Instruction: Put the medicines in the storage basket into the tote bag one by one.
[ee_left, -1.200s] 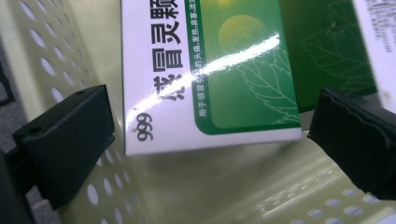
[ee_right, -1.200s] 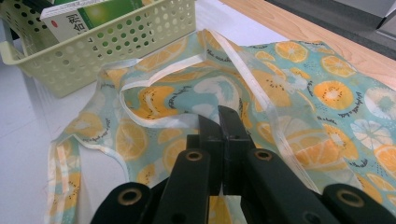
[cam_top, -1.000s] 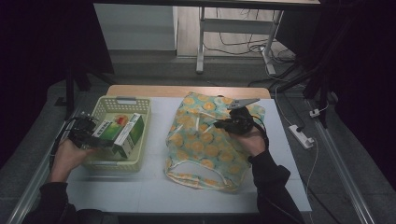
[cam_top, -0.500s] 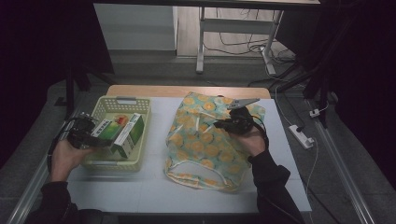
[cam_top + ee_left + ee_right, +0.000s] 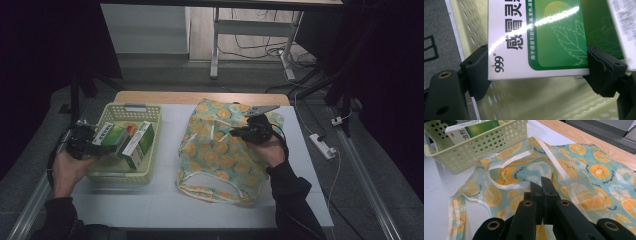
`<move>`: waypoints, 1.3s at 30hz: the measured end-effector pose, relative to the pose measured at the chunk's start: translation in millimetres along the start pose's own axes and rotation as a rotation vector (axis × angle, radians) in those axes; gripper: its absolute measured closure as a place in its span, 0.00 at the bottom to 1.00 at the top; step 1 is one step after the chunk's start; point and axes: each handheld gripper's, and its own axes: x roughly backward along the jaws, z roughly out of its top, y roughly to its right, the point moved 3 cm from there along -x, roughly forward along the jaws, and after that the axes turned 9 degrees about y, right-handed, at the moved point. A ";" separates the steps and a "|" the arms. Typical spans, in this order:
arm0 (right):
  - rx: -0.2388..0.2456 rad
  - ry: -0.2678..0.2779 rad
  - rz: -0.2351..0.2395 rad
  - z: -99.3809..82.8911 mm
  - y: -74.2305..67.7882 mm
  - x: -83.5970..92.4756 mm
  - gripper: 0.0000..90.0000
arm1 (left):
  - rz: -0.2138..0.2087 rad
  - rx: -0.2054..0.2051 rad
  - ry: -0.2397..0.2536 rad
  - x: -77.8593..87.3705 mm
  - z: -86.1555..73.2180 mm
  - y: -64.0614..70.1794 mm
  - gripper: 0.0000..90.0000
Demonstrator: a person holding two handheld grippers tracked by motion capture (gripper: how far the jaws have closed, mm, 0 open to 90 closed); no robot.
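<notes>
At the left of the high view, inside the pale yellow basket (image 5: 131,176): had just been closing the jaws of the left hand-held gripper (image 5: 95,145) on the green-and-white medicine box (image 5: 111,137). Gripped that box (image 5: 536,37) across its width, both pads pressed on its side edges, jaws fairly wide. Read as a secured grasp, with the lift out of the basket (image 5: 536,100) judged next. Lay tilted against a second box (image 5: 139,145) at its right. At centre right, kept the right hand-held gripper (image 5: 541,182) fully closed over the orange-print cloth bag (image 5: 586,170) spread flat on the bench (image 5: 165,200). Could not tell whether any fold was pinched there
</notes>
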 end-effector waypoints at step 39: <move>-0.010 0.028 -0.012 0.0 2.6 1.9 1.00 | -0.237 -0.153 0.293 63.8 32.6 73.1 0.19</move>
